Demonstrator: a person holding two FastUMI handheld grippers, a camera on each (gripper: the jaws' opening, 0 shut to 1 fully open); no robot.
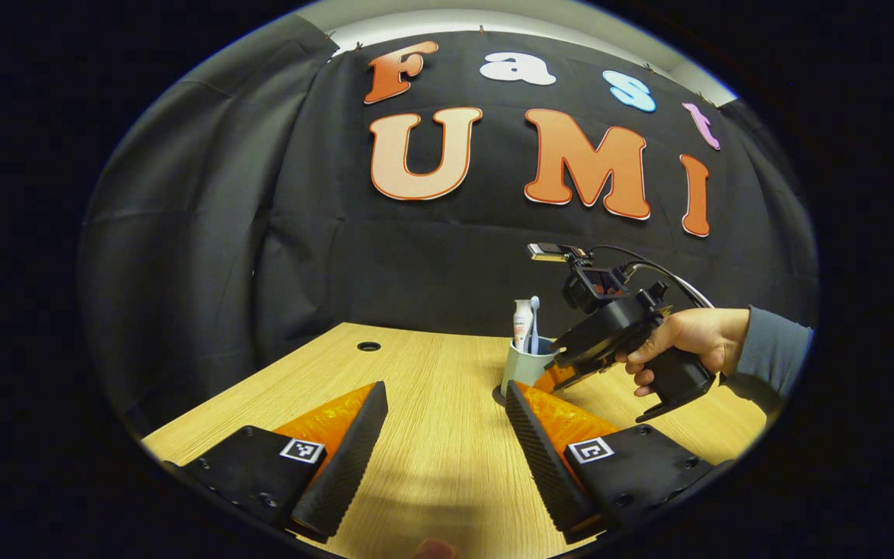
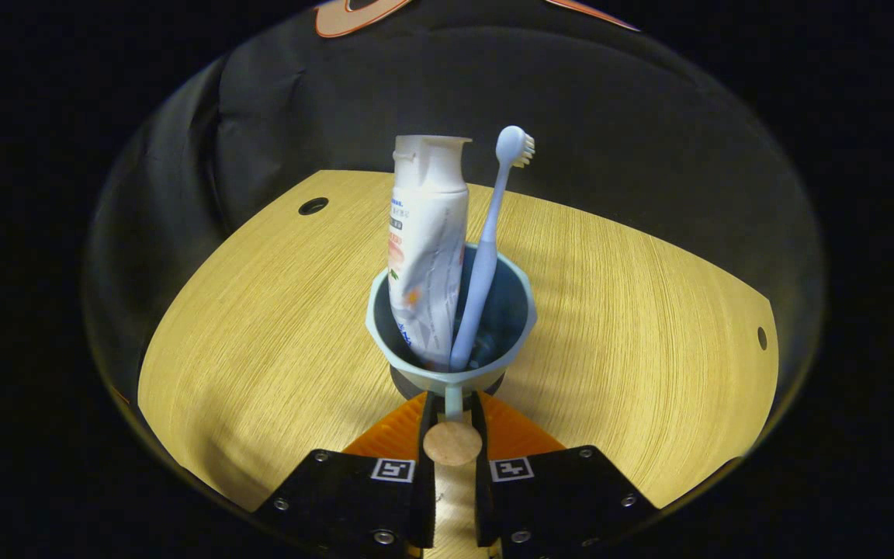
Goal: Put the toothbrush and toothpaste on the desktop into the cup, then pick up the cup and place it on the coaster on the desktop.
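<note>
A pale blue-green cup (image 2: 505, 326) holds the white toothpaste tube (image 2: 425, 233) and the light blue toothbrush (image 2: 486, 256), both standing upright, bristles up. My right gripper (image 2: 452, 405) is shut on the cup's thin handle (image 2: 452, 441), which ends in a round tan knob. A dark round coaster (image 2: 404, 382) shows just under the cup's base; whether the two touch, I cannot tell. In the left gripper view the cup (image 1: 523, 366) stands ahead to the right, with the right gripper (image 1: 559, 374) against it. My left gripper (image 1: 447, 392) hovers open over the desk, nothing between its fingers.
The wooden desktop (image 2: 261, 326) has a cable hole at its far left (image 2: 313, 206) and another at the right edge (image 2: 761, 338). A hand in a grey sleeve (image 1: 699, 338) holds the right gripper. Black cloth walls close off the back and sides.
</note>
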